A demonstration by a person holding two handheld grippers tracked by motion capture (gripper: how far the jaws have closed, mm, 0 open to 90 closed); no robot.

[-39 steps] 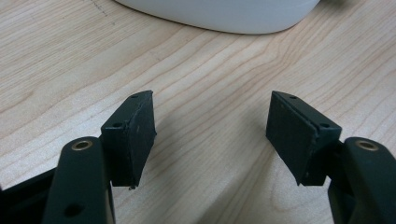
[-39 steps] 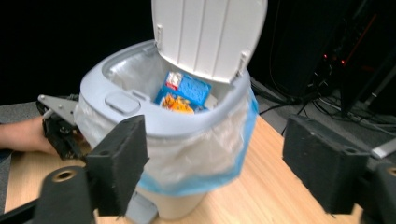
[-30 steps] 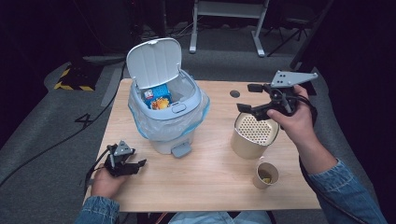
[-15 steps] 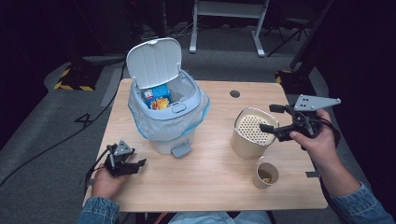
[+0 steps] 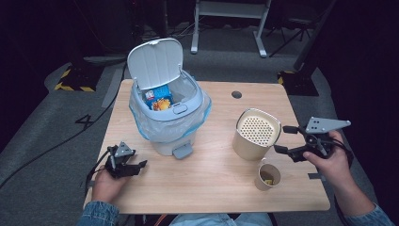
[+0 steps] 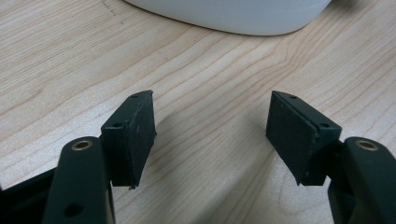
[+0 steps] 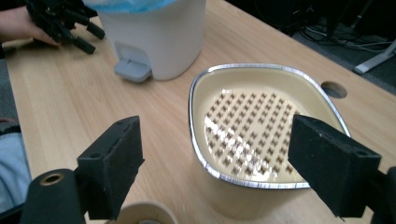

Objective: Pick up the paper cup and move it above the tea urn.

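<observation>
While the right tongs (image 5: 283,139) hang with jaws spread wide and empty just beside the cream container (image 5: 255,133) with its perforated insert, the paper cup (image 5: 268,176) stands below them, its rim cut off at the bottom edge of the right gripper view and its yellowish contents too small to identify. Compared with a second earlier, the right hand (image 5: 329,160) has dropped from above the container's far side to a spot level with its rim, nearer the person. Across the surface (image 5: 221,197), well apart from the right tongs, the left tongs (image 5: 139,165) rest where they were, released and holding nothing, pointing at the white pedal bin (image 5: 168,115); in the left gripper view that bin shows as a cropped pale curve. Inside the open bin lies what may be snack wrappers, partly hidden by its raised lid (image 5: 155,63).
</observation>
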